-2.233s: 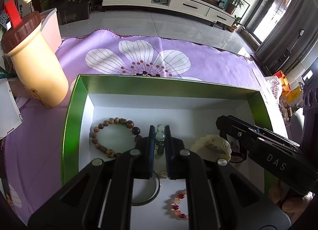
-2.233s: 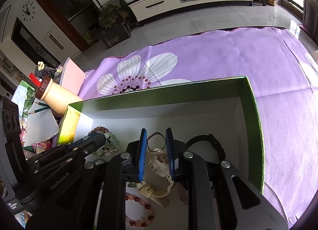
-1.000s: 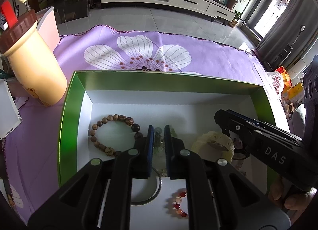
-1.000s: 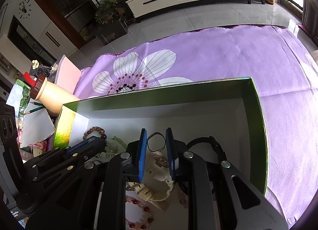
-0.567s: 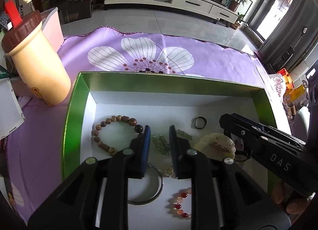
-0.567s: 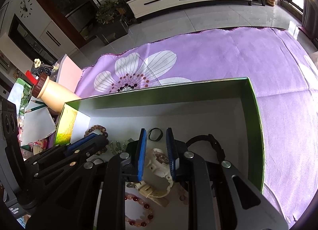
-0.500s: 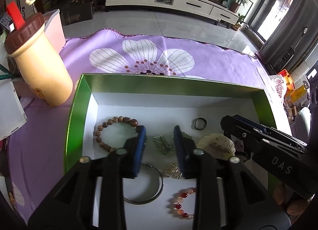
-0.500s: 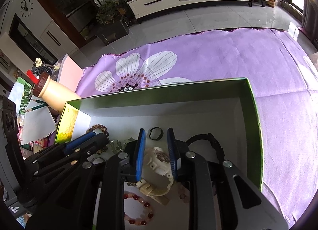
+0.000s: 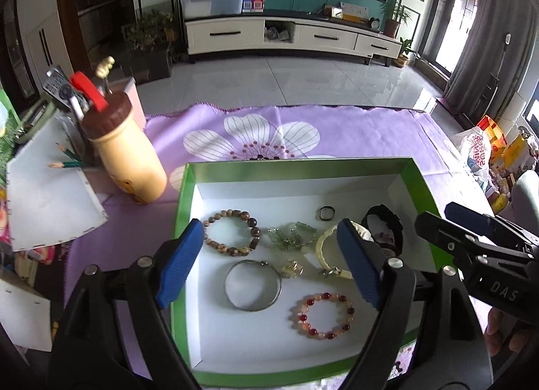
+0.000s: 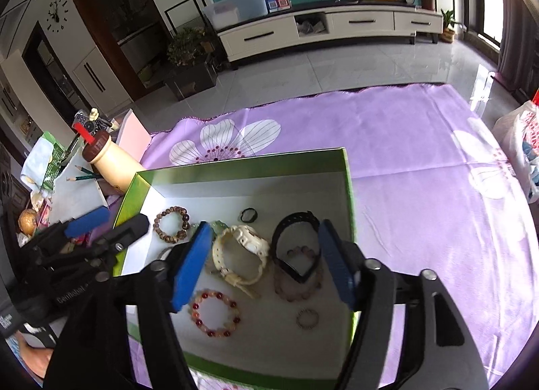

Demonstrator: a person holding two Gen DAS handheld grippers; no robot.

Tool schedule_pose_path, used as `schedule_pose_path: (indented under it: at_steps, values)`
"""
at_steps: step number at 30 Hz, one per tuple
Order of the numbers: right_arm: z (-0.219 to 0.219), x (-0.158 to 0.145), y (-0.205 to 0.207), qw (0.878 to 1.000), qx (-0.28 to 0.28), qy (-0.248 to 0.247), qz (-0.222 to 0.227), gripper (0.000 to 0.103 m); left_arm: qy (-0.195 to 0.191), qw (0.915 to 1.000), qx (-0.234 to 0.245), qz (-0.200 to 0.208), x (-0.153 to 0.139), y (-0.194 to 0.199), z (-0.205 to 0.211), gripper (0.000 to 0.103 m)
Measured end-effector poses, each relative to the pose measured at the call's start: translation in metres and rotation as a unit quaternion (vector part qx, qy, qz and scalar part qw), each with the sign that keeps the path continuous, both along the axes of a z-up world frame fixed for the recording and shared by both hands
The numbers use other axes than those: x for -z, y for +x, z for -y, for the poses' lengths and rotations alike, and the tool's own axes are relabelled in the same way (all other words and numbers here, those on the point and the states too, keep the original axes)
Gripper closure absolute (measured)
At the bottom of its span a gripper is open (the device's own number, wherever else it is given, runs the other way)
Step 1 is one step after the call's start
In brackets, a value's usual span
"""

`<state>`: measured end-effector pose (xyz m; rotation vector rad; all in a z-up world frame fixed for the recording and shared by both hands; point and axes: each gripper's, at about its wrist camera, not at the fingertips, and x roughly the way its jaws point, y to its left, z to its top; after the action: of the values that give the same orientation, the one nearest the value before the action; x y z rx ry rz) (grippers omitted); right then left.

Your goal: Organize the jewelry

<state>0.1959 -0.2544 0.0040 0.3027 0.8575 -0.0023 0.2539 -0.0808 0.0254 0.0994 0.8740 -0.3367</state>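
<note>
A green box (image 9: 183, 201) with a white floor holds the jewelry. Inside lie a brown bead bracelet (image 9: 231, 232), a green bead chain (image 9: 292, 231), a small black ring (image 9: 326, 213), a silver bangle (image 9: 252, 285), a red bead bracelet (image 9: 322, 316), a cream watch (image 10: 243, 250), a black watch (image 10: 293, 246) and a pink bead bracelet (image 10: 298, 277). My left gripper (image 9: 271, 263) is open and empty above the box. My right gripper (image 10: 264, 262) is open and empty above the watches.
A cream bottle with a brown lid (image 9: 126, 151) stands left of the box on the purple flowered cloth (image 9: 353, 134). Papers and pencils (image 9: 50, 194) lie at the far left. A snack bag (image 10: 520, 151) sits at the right.
Both grippers have opened wide and pulled back and up from the box. The green bead chain and the cream watch now lie free on the box floor.
</note>
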Motion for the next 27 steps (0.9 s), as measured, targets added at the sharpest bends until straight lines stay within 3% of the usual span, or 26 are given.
schedule_pose_path:
  at_steps: [7,11,19,22,27]
  values:
    - [-0.002,-0.015,-0.043,0.999,0.000,-0.034,0.009,0.014,0.012,0.9992,-0.006,0.036,-0.032,-0.041,-0.011,0.004]
    - [-0.009,-0.020,-0.064,0.998,-0.003,-0.059,0.012,0.001,0.025,0.9985,-0.007,0.048,-0.044,-0.062,-0.013,0.002]
    - [-0.019,-0.029,-0.091,0.997,-0.001,-0.078,0.017,0.001,0.020,0.9983,-0.022,0.050,-0.063,-0.093,-0.024,0.002]
    - [-0.019,-0.032,-0.097,0.997,0.008,-0.077,0.018,0.001,0.036,0.9976,-0.036,0.047,-0.065,-0.102,-0.025,0.002]
    - [-0.020,-0.036,-0.103,0.996,0.015,-0.084,0.014,0.001,0.025,0.9991,-0.031,0.014,-0.062,-0.106,-0.029,0.002]
